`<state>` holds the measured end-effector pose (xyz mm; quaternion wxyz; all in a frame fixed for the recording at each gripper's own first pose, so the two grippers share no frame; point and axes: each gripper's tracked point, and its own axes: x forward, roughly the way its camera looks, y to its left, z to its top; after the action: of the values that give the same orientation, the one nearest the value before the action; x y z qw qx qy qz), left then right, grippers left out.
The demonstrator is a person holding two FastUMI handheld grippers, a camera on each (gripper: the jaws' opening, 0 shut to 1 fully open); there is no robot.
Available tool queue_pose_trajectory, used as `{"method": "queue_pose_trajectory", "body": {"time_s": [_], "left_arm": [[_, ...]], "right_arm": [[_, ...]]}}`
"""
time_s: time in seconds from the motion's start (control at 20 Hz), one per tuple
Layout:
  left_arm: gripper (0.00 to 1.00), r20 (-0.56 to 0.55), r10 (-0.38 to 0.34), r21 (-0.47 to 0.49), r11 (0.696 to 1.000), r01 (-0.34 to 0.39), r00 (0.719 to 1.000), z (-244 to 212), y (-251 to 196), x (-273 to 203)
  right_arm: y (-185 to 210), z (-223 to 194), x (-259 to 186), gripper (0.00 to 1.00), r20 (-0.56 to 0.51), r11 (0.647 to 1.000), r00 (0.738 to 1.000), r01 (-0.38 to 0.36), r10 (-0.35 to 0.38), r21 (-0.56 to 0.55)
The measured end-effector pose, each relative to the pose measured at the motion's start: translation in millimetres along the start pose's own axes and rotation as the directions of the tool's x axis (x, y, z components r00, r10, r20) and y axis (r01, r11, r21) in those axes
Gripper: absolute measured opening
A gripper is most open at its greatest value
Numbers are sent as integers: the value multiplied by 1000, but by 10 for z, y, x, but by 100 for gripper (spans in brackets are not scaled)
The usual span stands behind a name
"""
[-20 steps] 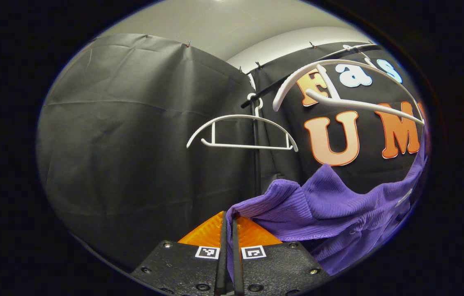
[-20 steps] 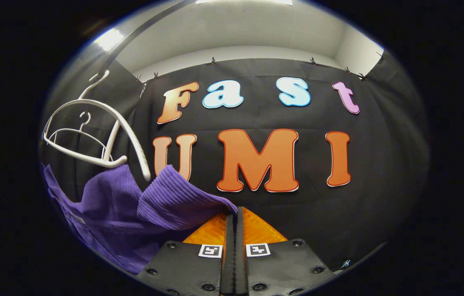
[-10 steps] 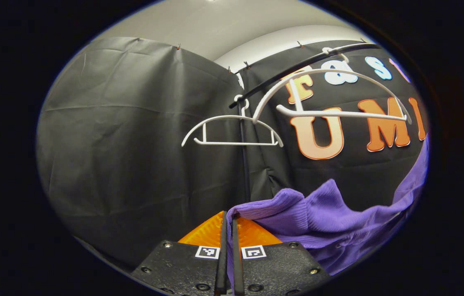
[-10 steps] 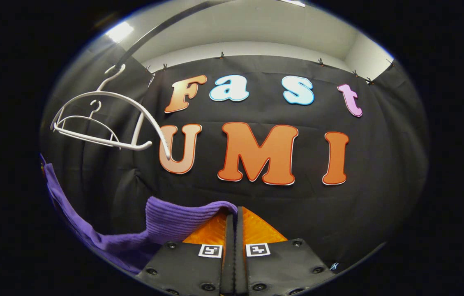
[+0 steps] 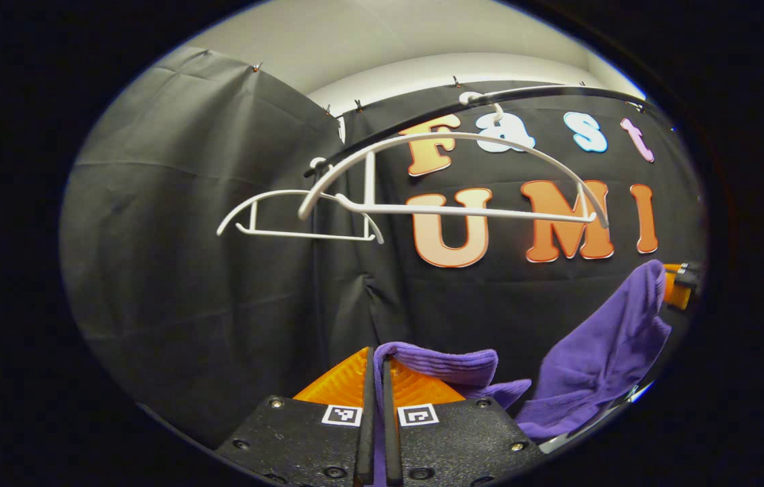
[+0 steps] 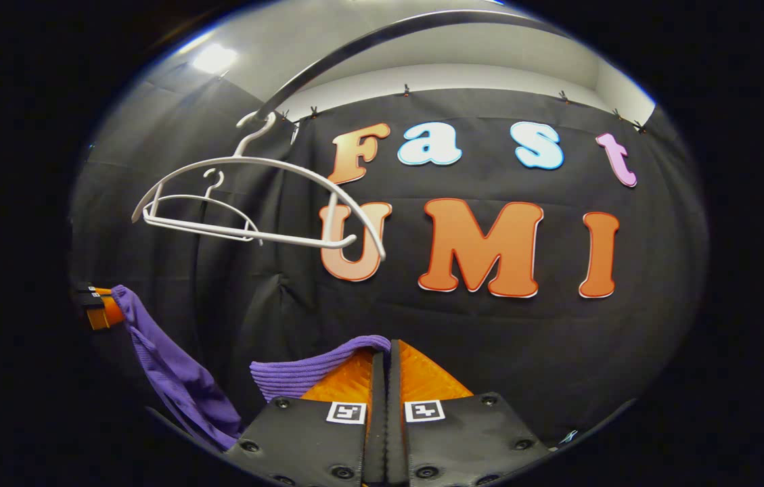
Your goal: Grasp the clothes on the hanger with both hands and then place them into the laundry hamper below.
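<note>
A purple ribbed garment [image 5: 591, 358] hangs between my two grippers, below the hangers. My left gripper [image 5: 376, 355] is shut on one edge of it, the cloth folding out to the right of the fingers. My right gripper [image 6: 387, 348] is shut on another edge [image 6: 314, 370], which spreads left. In the left gripper view the other gripper [image 5: 678, 284] shows at far right holding the cloth's top. In the right gripper view the other gripper [image 6: 97, 308] shows at far left with purple cloth [image 6: 172, 372] drooping from it. A bare white hanger [image 5: 449, 179] hangs above.
A dark rail [image 5: 463, 111] runs overhead and carries two empty white hangers, the nearer hanger [image 6: 253, 203] and a smaller hanger behind [image 5: 294, 216]. Black cloth walls close in the booth on all sides, with a pale ceiling above.
The garment has come down, well below the bare hanger. Both grippers have lowered and drawn apart, so each now sees the other at its view's edge.
</note>
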<state>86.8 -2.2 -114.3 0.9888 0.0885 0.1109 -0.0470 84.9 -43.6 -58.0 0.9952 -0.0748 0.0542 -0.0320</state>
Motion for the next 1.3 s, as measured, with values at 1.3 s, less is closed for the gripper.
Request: {"method": "queue_pose_trajectory", "body": {"time_s": [1.3], "left_arm": [[11,-623,-301,-301,944,134,722,-2335,-1218,-411]], "right_arm": [[915,-2785,-614,8,-683,966,685,-139,254,220]]}}
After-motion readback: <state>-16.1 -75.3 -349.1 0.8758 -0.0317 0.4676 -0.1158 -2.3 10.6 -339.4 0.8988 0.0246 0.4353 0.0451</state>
